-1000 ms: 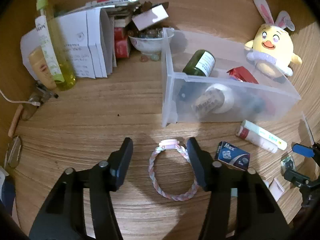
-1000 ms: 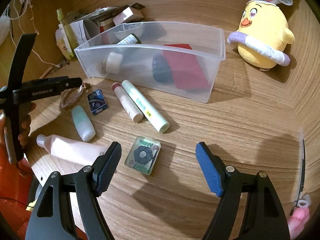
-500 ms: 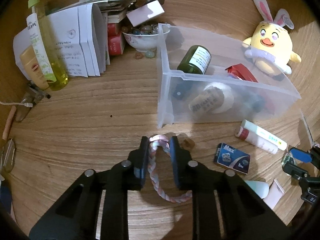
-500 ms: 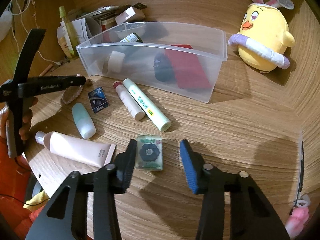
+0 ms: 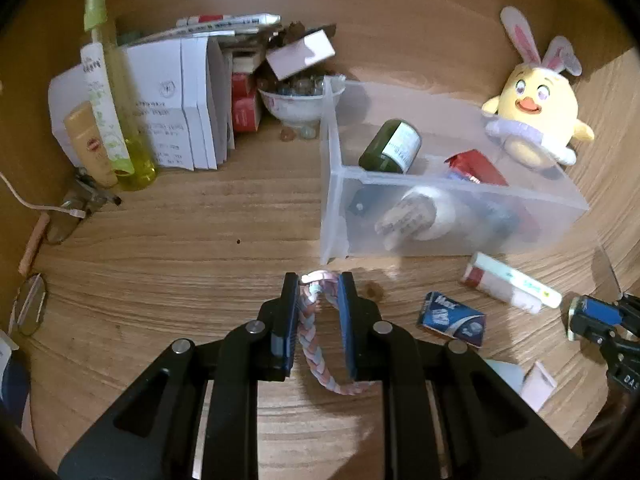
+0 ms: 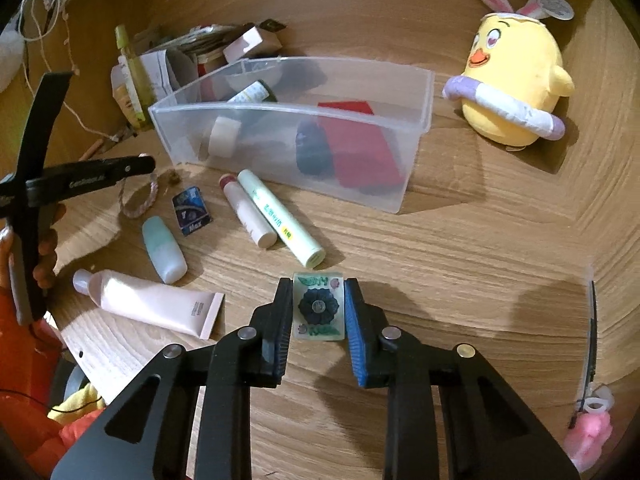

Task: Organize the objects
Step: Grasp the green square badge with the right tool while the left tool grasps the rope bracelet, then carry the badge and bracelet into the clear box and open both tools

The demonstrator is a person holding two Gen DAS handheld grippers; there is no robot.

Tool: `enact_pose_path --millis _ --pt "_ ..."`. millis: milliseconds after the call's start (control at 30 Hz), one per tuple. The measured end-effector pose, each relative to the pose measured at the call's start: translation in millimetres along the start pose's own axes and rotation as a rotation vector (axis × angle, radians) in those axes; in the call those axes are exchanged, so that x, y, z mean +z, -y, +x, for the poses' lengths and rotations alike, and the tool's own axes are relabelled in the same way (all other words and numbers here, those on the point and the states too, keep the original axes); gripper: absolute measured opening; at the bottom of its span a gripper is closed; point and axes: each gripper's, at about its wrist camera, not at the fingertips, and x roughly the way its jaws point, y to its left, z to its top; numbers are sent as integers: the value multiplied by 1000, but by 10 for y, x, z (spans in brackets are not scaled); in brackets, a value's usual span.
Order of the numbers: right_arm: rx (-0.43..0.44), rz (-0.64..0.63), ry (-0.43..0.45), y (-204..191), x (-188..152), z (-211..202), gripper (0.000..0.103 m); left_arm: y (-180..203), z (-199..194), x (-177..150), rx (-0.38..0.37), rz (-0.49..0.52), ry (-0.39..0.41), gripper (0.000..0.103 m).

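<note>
My left gripper [image 5: 318,290] is shut on a pink and white braided bracelet [image 5: 316,344], squeezing it into a narrow loop just above the wooden table. My right gripper [image 6: 318,296] is shut on a small clear square tile with a dark flower [image 6: 319,307], which rests on the table. A clear plastic bin [image 5: 440,216] stands beyond the left gripper and holds a green jar [image 5: 390,146], a red packet [image 5: 478,166] and a white roll. The bin [image 6: 288,136] also shows in the right wrist view.
Loose on the table: two tubes [image 6: 276,212], a blue Max box [image 6: 192,210], a mint bottle [image 6: 164,250], a pink tube [image 6: 148,302]. A yellow chick plush [image 6: 516,92] sits at right. Papers, a bowl [image 5: 300,106] and bottles [image 5: 116,96] crowd the back left.
Both grippers went from wide open to shut: the left closed on the bracelet and squeezed it narrow, the right closed on the flower tile.
</note>
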Motion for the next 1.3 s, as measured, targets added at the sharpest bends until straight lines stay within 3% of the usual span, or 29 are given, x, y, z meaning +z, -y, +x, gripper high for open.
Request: enact_pose_path --millis 467,1300 --pt "-14 15 135 84 298 -264 23 167 -467 130 -37 4 127 19" --pt "-10 -1 335 103 1007 -499 23 475 -810 584 -74 58 312 19"
